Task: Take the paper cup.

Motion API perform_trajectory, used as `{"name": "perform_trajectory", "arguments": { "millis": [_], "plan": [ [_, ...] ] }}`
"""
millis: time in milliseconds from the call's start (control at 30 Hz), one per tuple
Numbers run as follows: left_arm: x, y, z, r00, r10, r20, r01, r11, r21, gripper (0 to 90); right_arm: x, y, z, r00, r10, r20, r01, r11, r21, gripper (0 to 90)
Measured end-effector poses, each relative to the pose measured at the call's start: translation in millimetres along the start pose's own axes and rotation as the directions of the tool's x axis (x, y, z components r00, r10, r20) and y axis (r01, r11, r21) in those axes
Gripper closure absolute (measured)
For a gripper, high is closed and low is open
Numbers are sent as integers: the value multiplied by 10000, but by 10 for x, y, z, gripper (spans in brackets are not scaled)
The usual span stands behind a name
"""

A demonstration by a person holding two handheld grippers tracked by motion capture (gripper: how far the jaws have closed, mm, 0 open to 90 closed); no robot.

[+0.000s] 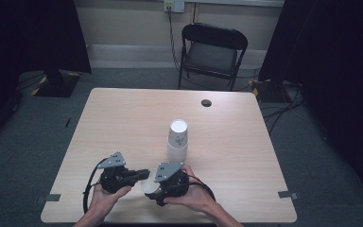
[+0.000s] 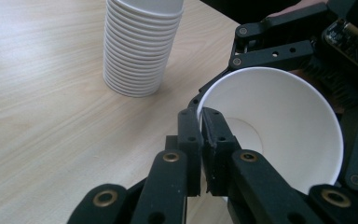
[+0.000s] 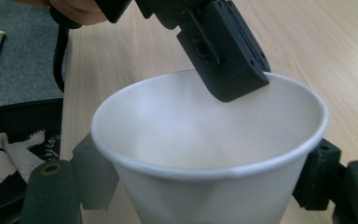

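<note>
The white paper cup (image 2: 279, 126) is round, smooth and empty, near the table's (image 1: 123, 118) front edge. The left gripper (image 2: 200, 135) pinches its rim, and the right gripper (image 3: 205, 186) hugs its sides. A tall stack of cups (image 2: 137, 46) stands nearby.

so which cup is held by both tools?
The single loose cup: left tool pinches its rim, right tool clamps its body. The other cups stay nested in the stack.
</note>
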State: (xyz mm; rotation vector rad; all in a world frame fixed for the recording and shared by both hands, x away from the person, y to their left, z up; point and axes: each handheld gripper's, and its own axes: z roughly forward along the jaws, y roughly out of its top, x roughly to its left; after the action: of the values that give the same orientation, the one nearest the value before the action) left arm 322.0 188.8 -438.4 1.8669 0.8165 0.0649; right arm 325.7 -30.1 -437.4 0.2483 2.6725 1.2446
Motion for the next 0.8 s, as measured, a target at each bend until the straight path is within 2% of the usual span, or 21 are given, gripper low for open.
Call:
{"name": "perform_trajectory", "arguments": {
  "millis": [100,233,367,700,733,800],
  "plan": [
    [12,-5,9,9998,-87,-172,92,9995,300,876,8,-1,-1,9997,-145,201,146,9999,-9,241],
    [45,-19,37,9995,-301,88,296,9980,565,875,12,-9,3,9994,-264,204,264,9996,29,230],
    [54,-27,40,9996,-257,95,250,9976,643,874,32,-17,20,9990,-409,191,406,9991,135,253],
    [70,-30,60,9993,-315,180,307,9984,474,861,-14,-28,-4,10000,-35,-82,36,9999,141,282],
    [74,-28,57,9994,-317,137,310,9986,432,853,-18,-29,-6,10000,48,-81,-47,9999,119,283],
    [85,-20,45,9993,-378,-58,380,9988,309,779,-33,-30,-17,9999,104,3,-104,9999,105,283]
  ]
}}
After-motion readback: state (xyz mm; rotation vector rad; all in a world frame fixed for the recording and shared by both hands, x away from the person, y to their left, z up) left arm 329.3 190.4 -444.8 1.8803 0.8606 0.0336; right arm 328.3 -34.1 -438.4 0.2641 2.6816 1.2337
